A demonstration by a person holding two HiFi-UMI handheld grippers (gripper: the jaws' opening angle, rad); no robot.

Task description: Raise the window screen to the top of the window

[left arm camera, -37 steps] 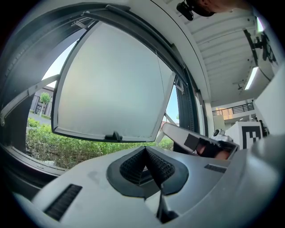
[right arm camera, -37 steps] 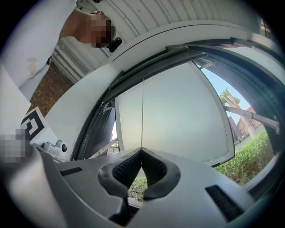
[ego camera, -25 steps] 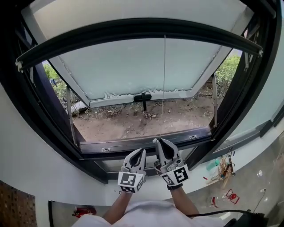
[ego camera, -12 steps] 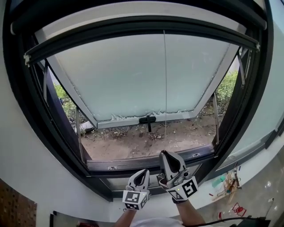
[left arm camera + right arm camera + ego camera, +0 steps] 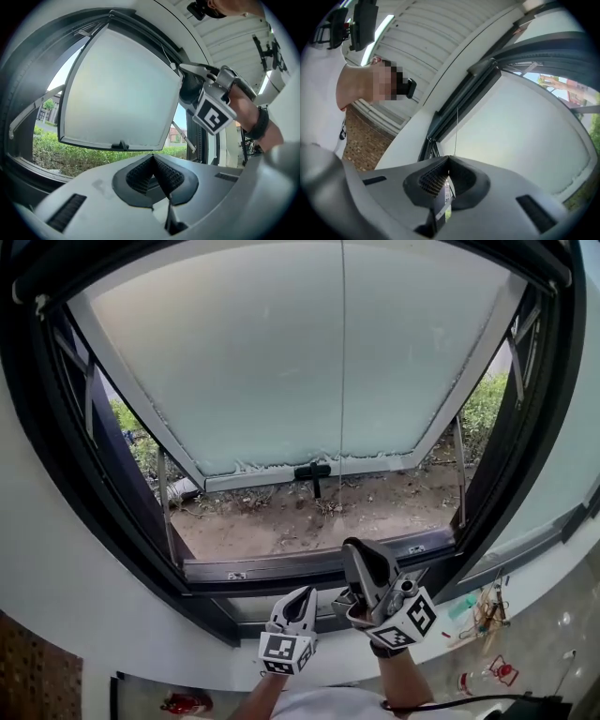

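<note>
The window screen's dark bottom bar sits high in the frame, mostly cut off by the head view's top edge. A thin pull cord hangs from it down to my right gripper, which is tilted upward and shut on the cord's end. In the right gripper view the cord runs from the jaws up to the bar, and a small tag shows between the pads. My left gripper is shut and empty, lower, by the sill. The left gripper view shows its shut jaws and the right gripper above.
Behind the frame an awning sash with frosted glass swings outward, its black handle at the lower edge. The dark sill lies just beyond the grippers. Bare ground and shrubs are outside. Tools lie on the floor at the right.
My right gripper has risen with the cord and tilted further upward. The screen's bar has moved up to the top of the view. The left gripper has stayed low by the sill.
</note>
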